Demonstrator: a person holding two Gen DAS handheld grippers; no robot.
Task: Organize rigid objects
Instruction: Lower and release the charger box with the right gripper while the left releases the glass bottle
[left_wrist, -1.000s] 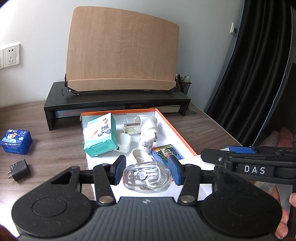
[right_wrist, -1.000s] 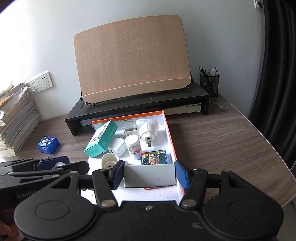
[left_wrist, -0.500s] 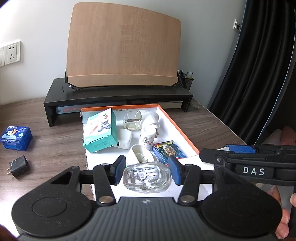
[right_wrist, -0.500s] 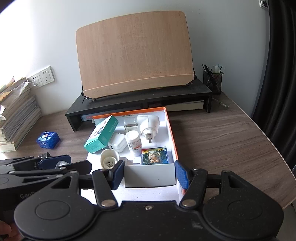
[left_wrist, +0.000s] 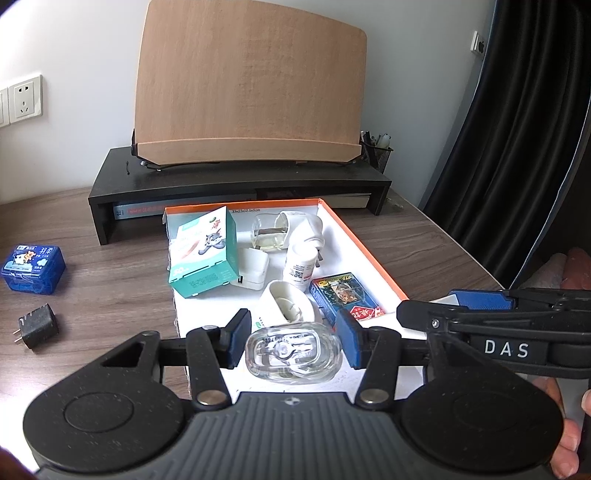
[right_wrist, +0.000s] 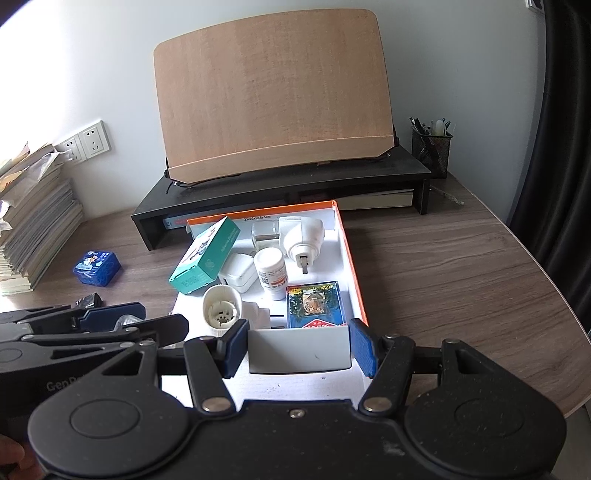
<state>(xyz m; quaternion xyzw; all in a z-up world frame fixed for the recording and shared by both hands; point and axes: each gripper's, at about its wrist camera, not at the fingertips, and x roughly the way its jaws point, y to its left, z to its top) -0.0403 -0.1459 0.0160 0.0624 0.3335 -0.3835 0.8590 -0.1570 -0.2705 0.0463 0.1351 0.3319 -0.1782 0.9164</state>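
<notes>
While most items already lie in the box (left_wrist: 369, 254), the left gripper (left_wrist: 291, 343) is clamped on a glass bottle (left_wrist: 291, 352) above its near end; the right gripper (right_wrist: 299, 349) is spread, empty; a charger (left_wrist: 35, 326) and blue pack (left_wrist: 33, 269) remain on the desk (left_wrist: 110, 280)

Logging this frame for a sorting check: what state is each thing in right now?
left gripper: shut on clear glass bottle.
clear glass bottle: held over the box's near end.
right gripper: open, astride the box's white front flap.
orange-rimmed box: open-topped, holding items.
teal carton: tilted, in box.
white pill bottle: upright, capped.
black charger: lying on desk, outside box.
</notes>
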